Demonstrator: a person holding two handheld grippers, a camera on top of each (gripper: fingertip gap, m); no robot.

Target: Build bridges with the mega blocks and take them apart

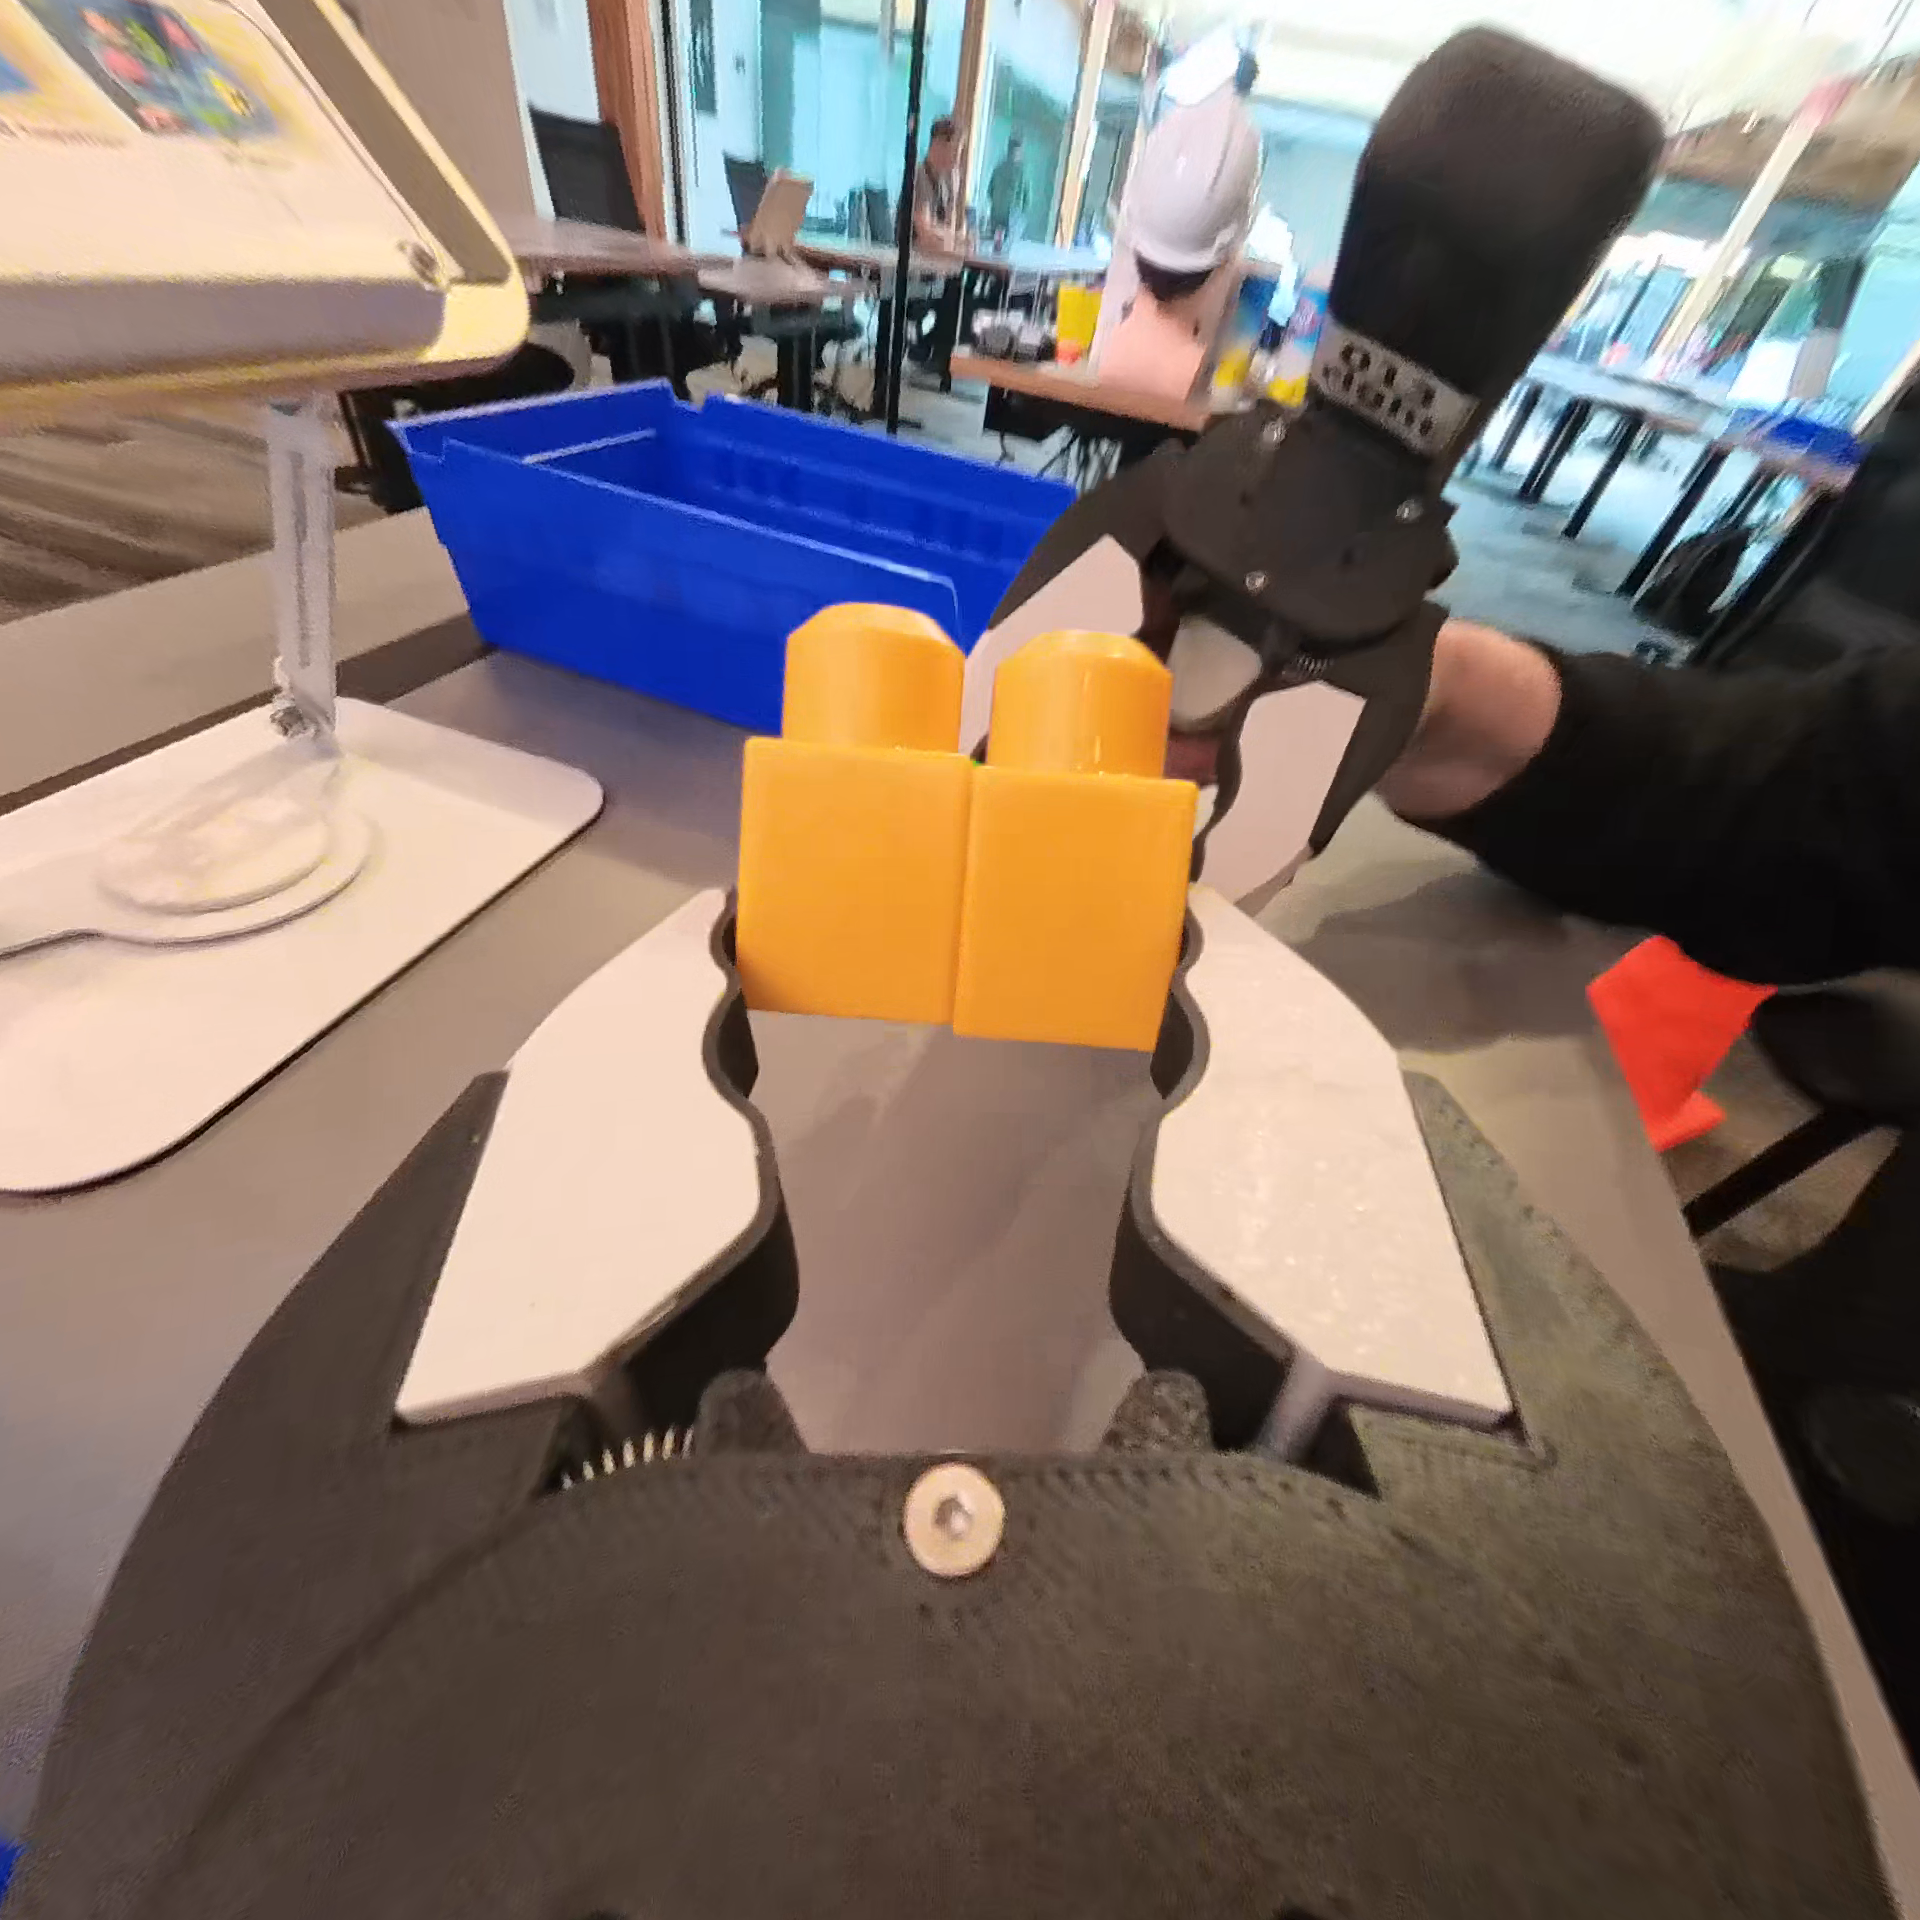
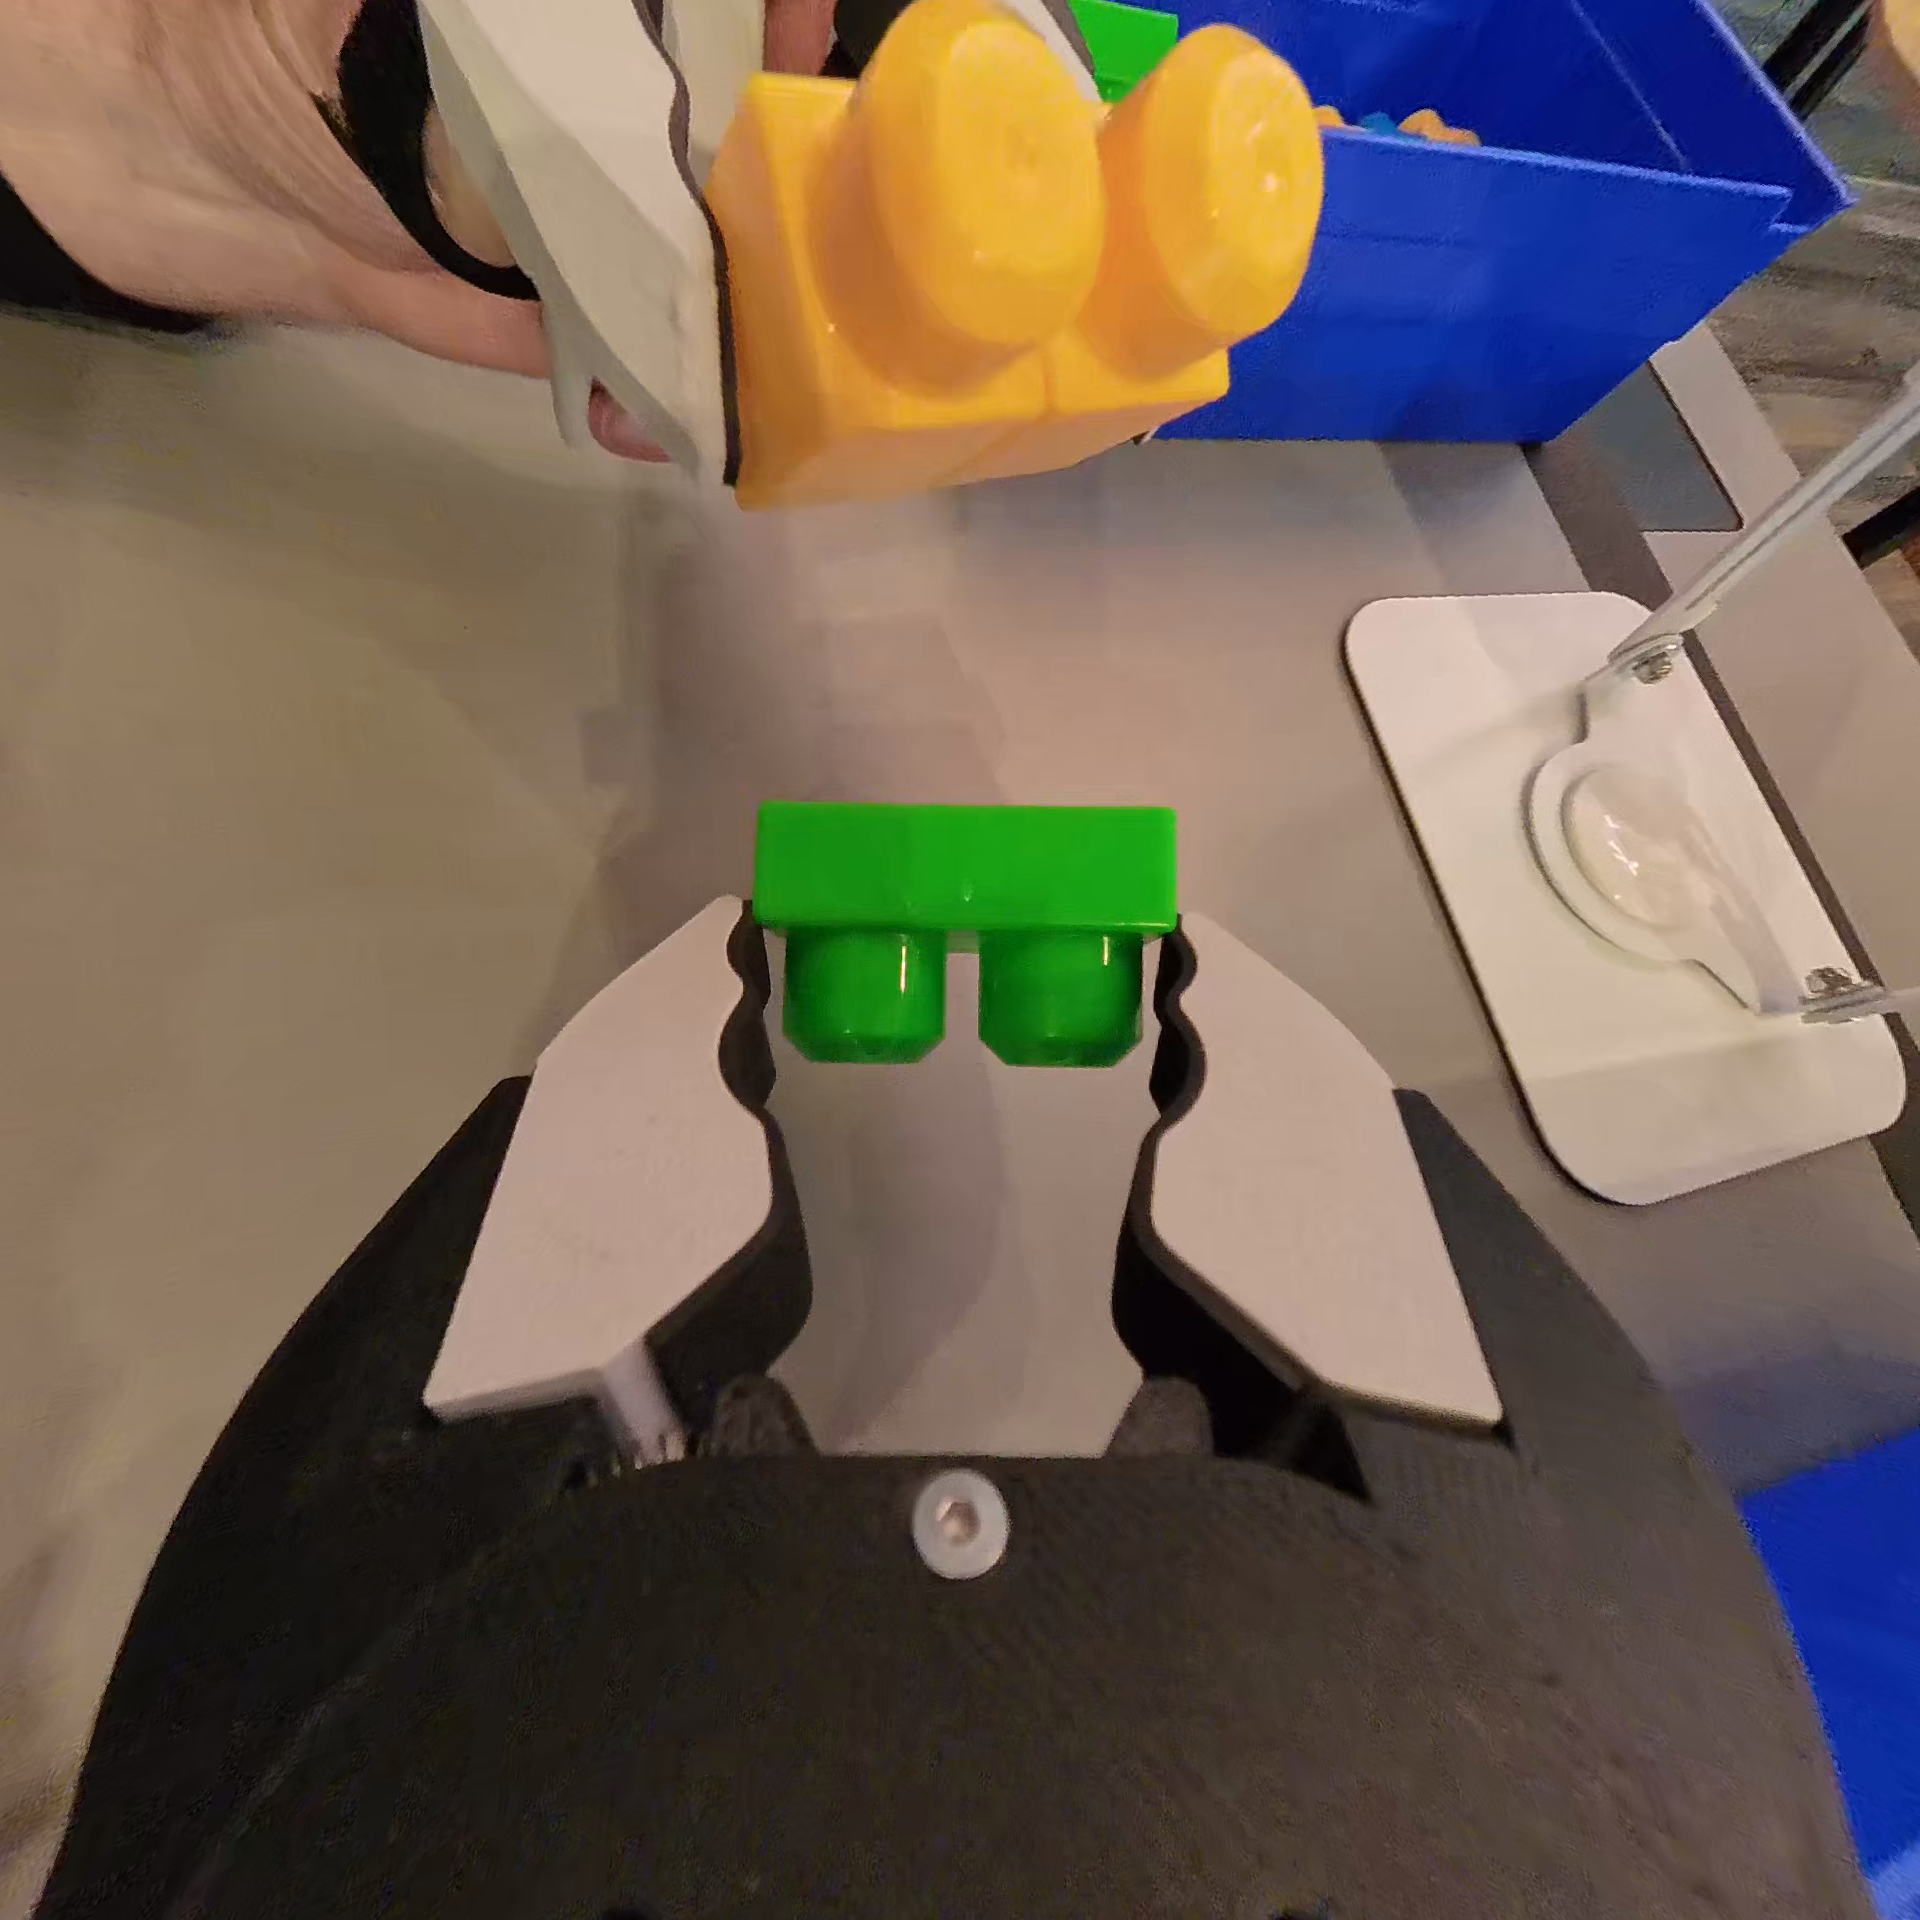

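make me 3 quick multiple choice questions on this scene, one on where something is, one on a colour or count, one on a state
1. Where is the blue bin?
A. on the table beyond the grippers
B. hanging from the stand
C. on the floor

2. What colour is the block in the right gripper?
A. red
B. green
C. white

3. What is the state of the left gripper?
A. wide open, nothing in it
B. shut on an orange block
C. lying on the white base

Answers:
1 A: the bin rests on the grey table behind both grippers.
2 B: the green block sits between the right gripper's fingertips, studs toward the camera.
3 B: both pads press the sides of the orange block, which is lifted off the table.
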